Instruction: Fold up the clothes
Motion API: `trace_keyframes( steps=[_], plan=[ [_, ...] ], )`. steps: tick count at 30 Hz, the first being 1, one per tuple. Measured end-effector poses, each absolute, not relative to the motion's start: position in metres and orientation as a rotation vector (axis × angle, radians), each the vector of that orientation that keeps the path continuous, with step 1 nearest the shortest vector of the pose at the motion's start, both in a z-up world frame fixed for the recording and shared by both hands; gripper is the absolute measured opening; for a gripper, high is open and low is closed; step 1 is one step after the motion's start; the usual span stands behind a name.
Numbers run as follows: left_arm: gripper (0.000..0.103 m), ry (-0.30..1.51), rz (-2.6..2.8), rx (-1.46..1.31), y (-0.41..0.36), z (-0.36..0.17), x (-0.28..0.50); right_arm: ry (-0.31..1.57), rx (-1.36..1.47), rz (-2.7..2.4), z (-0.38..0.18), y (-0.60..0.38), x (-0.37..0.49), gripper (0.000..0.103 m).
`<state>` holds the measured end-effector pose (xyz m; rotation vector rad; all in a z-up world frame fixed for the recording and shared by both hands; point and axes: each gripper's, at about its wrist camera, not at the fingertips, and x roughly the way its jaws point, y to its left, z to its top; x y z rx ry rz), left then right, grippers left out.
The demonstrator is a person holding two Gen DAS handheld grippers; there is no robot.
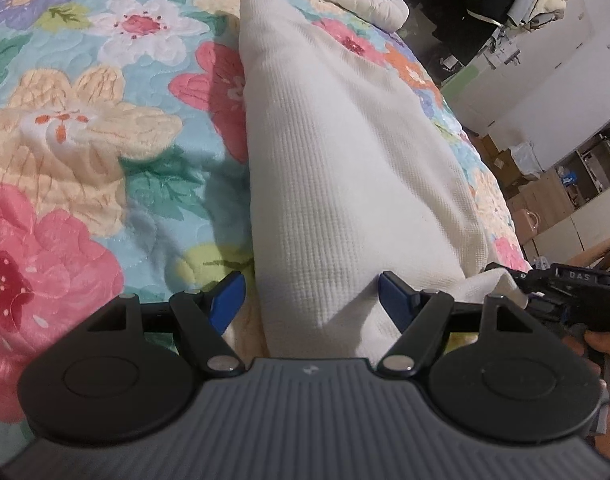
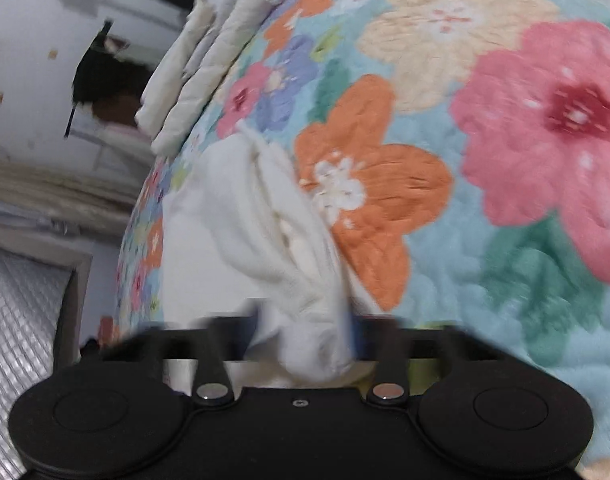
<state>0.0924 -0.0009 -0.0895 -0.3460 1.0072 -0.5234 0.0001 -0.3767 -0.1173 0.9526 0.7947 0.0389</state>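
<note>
Cloth bunches between the blue pads of our right claw (image 2: 305, 332), which is pinched tight on a gathered end of the cream knit garment (image 2: 241, 216); the picture is smeared, so we can only guess that this is a corner or cuff. We hold it clamped so the fabric follows the claw without slipping as we lay the fold. Our left claw (image 1: 309, 300) stands wide apart, its pads (image 1: 229, 296) flanking the folded strip of the same garment (image 1: 337, 152), seemingly without squeezing it. We judge it is there to steady or straddle the near end while the other side works. The garment lies as a long narrow band on the floral quilted bedspread (image 1: 85, 140), running away from us toward the far edge of the bed, where a stack of pale folded bedding (image 2: 201, 64) sits well apart.
</note>
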Motion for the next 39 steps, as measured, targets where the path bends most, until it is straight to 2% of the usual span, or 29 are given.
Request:
trace_keyframes(
  steps=[2,5,7,12,15,18,19,23,25,29,31,33,35,36,39],
  plan=[
    [0.073,0.961,-0.470,-0.346,0.003,-0.086,0.091,0.742,0.798,0.124,-0.087,-0.360,0.006,0.011],
    [0.071,0.944,-0.435,-0.360,0.011,-0.083,0.093,0.563,0.543,0.308,-0.024,-0.331,-0.002,0.011],
    [0.072,0.944,-0.453,-0.381,0.013,-0.082,0.094,0.520,0.433,0.311,-0.009,-0.334,-0.010,0.010],
    [0.075,1.064,-0.493,-0.274,-0.006,-0.098,0.097,0.890,0.408,0.026,-0.084,-0.373,0.002,0.008],
    [0.075,1.078,-0.479,-0.305,-0.002,-0.105,0.098,0.901,0.489,-0.004,-0.108,-0.381,-0.003,0.008],
    [0.076,1.084,-0.481,-0.333,0.003,-0.106,0.101,0.877,0.516,0.016,-0.104,-0.388,-0.005,0.009],
    [0.075,1.084,-0.481,-0.334,0.004,-0.106,0.101,0.872,0.494,0.016,-0.102,-0.387,-0.003,0.013],
    [0.074,1.094,-0.467,-0.347,0.005,-0.092,0.100,0.827,0.442,-0.020,-0.088,-0.397,-0.002,0.017],
    [0.073,1.039,-0.459,-0.353,0.009,-0.075,0.100,0.796,0.435,0.006,-0.079,-0.399,0.007,0.026],
    [0.072,0.947,-0.517,-0.362,-0.001,-0.046,0.101,0.767,0.436,0.075,-0.069,-0.394,0.035,0.037],
    [0.072,0.927,-0.580,-0.376,-0.015,-0.039,0.110,0.769,0.420,0.093,-0.070,-0.387,0.059,0.061],
    [0.072,0.923,-0.616,-0.349,-0.032,-0.038,0.123,0.795,0.407,0.100,-0.076,-0.377,0.083,0.067],
    [0.072,0.938,-0.625,-0.309,-0.048,-0.041,0.138,0.825,0.401,0.093,-0.083,-0.368,0.105,0.067],
    [0.072,0.946,-0.626,-0.302,-0.052,-0.043,0.145,0.826,0.398,0.102,-0.086,-0.364,0.113,0.064],
    [0.072,0.949,-0.636,-0.286,-0.062,-0.045,0.164,0.764,0.276,0.119,-0.080,-0.336,0.121,0.025]
  ],
)
